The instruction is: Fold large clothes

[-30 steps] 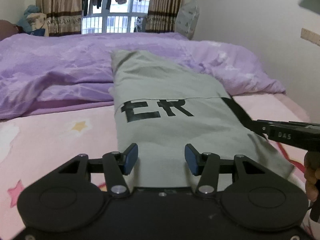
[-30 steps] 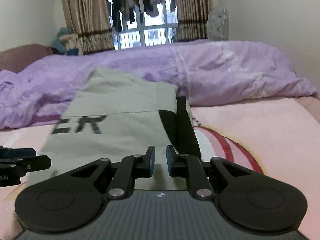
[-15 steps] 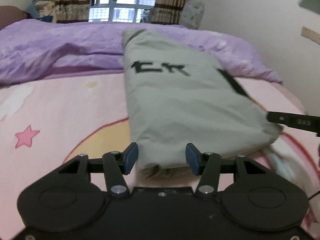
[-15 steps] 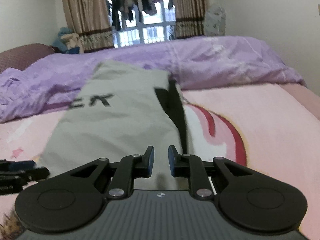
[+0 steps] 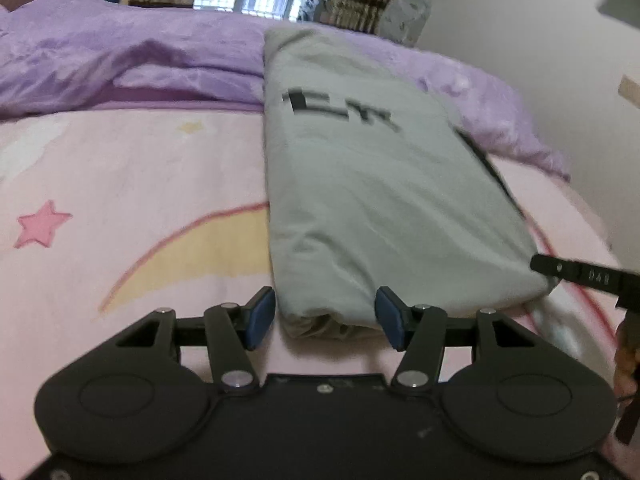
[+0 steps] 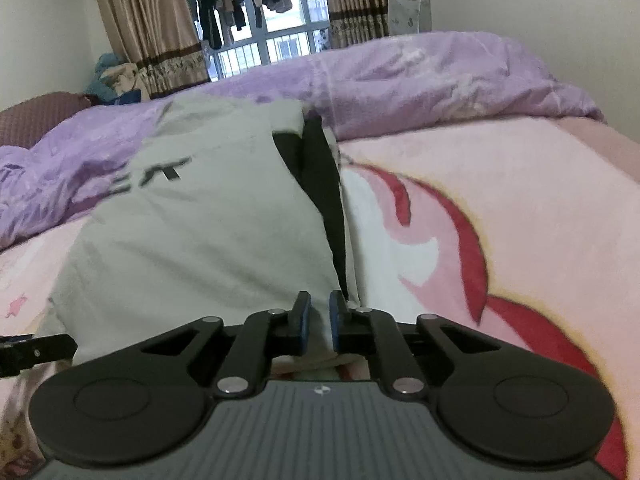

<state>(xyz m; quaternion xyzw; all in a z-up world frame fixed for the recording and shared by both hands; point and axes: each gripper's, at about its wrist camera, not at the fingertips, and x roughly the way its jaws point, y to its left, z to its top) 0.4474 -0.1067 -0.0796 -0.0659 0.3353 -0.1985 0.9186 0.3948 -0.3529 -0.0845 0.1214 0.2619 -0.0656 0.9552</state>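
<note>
Shirt (image 5: pixel 372 200) lies folded long on the bed (image 5: pixel 132 184); my left fingers (image 5: pixel 325 317) gape wide at its hem, right fingers (image 6: pixel 319 322) pinch its corner.

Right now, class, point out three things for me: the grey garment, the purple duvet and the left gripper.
grey garment (image 5: pixel 372 208), left wrist view, on its flat top panel.
purple duvet (image 6: pixel 432 80), right wrist view, on its rumpled upper surface.
left gripper (image 5: pixel 325 316), left wrist view, midway between its blue-padded fingertips.
</note>
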